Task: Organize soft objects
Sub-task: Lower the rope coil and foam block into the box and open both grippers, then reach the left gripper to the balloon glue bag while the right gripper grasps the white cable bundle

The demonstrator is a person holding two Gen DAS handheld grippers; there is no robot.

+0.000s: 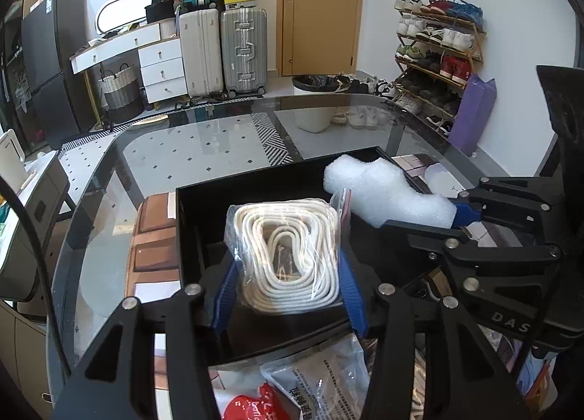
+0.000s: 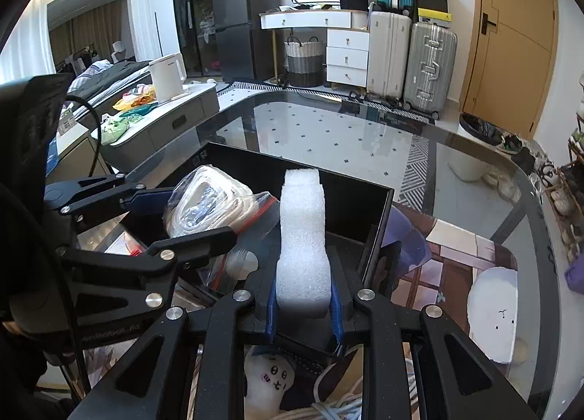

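**Inspector A:** While we begin with the largest item, we record a glass table (image 1: 204, 149) with rounded corners; the patterned floor shows through its top. On it sits a black box (image 1: 255, 186), open at the top, its near wall just ahead of both tools.

**Inspector B:** Agreed. We see the same black box (image 2: 350, 208) from the right wrist view, with a printed mat (image 2: 471, 248) lying beside it on the glass.

**Inspector A:** Next in size, the white foam piece (image 2: 301, 237). We find the right gripper (image 2: 303, 305) clamped on its near end, both blue pads pressed against its sides; the far end reaches out over the box interior.

**Inspector B:** From the left wrist view, that foam piece (image 1: 387, 193) lies across the box's right rim, and the right gripper (image 1: 465, 213) comes in from the right.

**Inspector A:** Then the clear bag of coiled white rope (image 1: 288, 255). It stands between the blue pads of the left gripper (image 1: 288, 296), above the box floor.

**Inspector B:** We cannot tell whether those pads press on the bag or merely flank it. In the right wrist view the bag (image 2: 215, 201) sits between the left gripper (image 2: 182, 212) fingers, inside the box's left half.

**Inspector A:** Smallest, loose packets (image 1: 321, 380) below the left tool.
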